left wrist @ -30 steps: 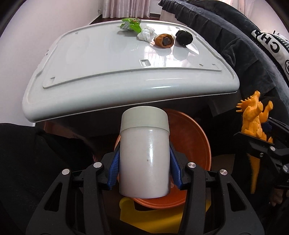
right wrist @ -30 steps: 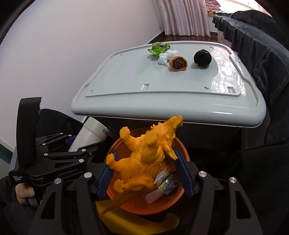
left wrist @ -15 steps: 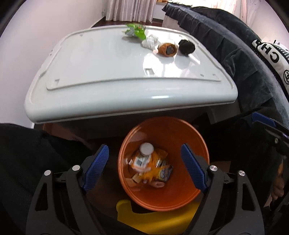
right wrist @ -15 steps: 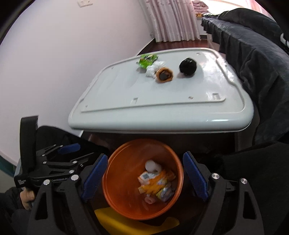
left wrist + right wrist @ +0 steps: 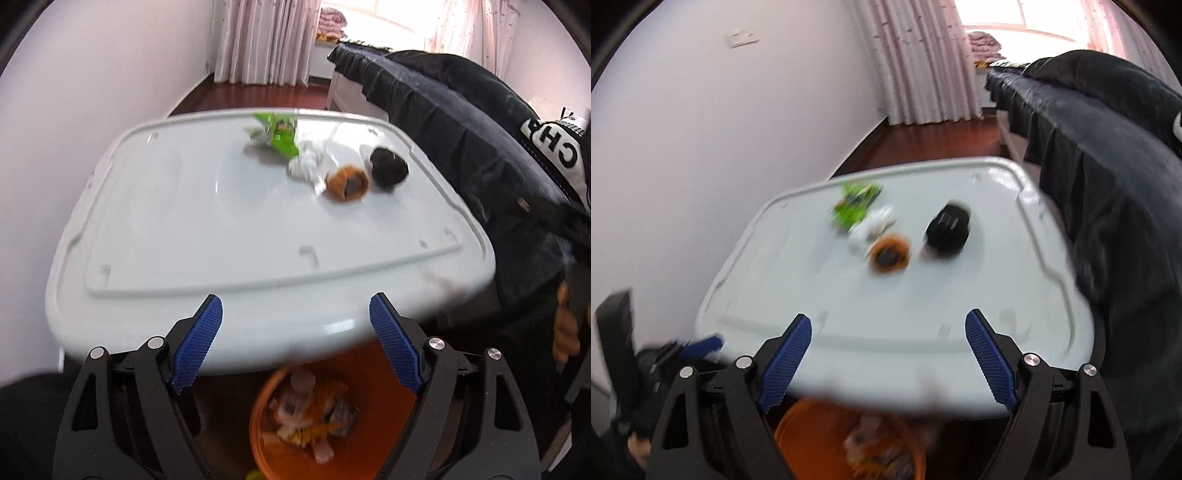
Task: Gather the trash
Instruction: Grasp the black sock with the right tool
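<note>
Pink curtains and a dark-covered bed frame a glossy white plastic table [image 5: 229, 229], and low in front of it sits a round orange plastic bin [image 5: 388, 391] already holding wrappers and a small bottle. Both tools hang above that bin with nothing in them: the left gripper [image 5: 295, 332] has its blue-padded jaws spread wide, and the right gripper [image 5: 888, 347] is just as wide and just as empty.

Four bits of trash wait at the table's far side: a crumpled green wrapper [image 5: 277, 134], a wad of white tissue [image 5: 308, 168] touching it, an orange peel-like cup [image 5: 347, 182] and a black crumpled lump [image 5: 388, 170] just beside that.

Everything looks smeared (the hands seem quick), so I'd worry about a hasty reach. The pieces lie close together, and wide jaws could nudge a neighbour across that slick top and off the edge.
</note>
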Demonstrator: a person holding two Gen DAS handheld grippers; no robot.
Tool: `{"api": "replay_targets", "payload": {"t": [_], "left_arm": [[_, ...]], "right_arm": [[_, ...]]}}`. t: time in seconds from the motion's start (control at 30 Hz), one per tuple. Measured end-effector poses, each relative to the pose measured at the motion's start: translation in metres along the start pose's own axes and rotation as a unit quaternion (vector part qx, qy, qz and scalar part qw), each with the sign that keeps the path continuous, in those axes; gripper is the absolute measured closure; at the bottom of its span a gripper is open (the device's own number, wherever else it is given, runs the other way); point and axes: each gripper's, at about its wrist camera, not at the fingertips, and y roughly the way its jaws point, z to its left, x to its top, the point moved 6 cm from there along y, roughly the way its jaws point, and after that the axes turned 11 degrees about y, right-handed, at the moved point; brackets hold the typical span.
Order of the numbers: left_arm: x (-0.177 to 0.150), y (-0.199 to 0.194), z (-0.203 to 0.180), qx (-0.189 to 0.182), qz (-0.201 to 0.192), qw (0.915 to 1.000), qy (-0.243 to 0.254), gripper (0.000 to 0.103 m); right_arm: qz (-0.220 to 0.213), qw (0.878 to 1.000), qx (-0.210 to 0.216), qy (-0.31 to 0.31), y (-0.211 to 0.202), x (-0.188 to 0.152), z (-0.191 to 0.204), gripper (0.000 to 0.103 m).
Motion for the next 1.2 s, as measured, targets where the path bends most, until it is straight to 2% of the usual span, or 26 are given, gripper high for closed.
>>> {"api": "replay_targets", "payload": {"t": [0.13,0.27,0.5,0.6,0.7,0.73,0.77,1.03,1.2], "left_arm": [[0.014,0.017,0.002,0.006,-0.011,0.9999,0.001,0.023],[0.007,0.032,0.003,0.006,0.002,1.0000,0.006,0.023],[0.002,0.042,0.007,0.004,0.015,0.9999,0.005,0.023],[0.000,0.043,0.010,0.002,0.018,0.9998,-0.002,0.023],[-0.001,0.044,0.012,0.001,0.019,0.9998,-0.008,0.023],[-0.001,0.044,0.013,0.002,0.018,0.9998,-0.009,0.023],[-0.001,0.044,0.013,0.003,0.017,0.9998,-0.008,0.023],[-0.004,0.042,0.008,0.009,0.013,0.9999,0.005,0.023],[-0.006,0.040,0.004,0.017,0.008,0.9996,0.020,0.023]], "right_arm": [[0.002,0.999,-0.034,0.018,0.051,0.046,-0.011,0.019],[0.019,0.997,-0.064,0.041,0.105,0.076,-0.022,0.019],[0.060,0.991,-0.096,0.077,0.165,0.086,-0.037,0.019],[0.073,0.988,-0.116,0.067,0.179,0.080,-0.038,0.020],[0.089,0.985,-0.131,0.069,0.190,0.073,-0.043,0.034],[0.093,0.984,-0.132,0.074,0.192,0.071,-0.047,0.047],[0.098,0.984,-0.127,0.081,0.193,0.069,-0.049,0.051],[0.090,0.986,-0.128,0.057,0.193,0.063,-0.048,0.052],[0.089,0.987,-0.127,0.048,0.192,0.063,-0.048,0.056]]}}
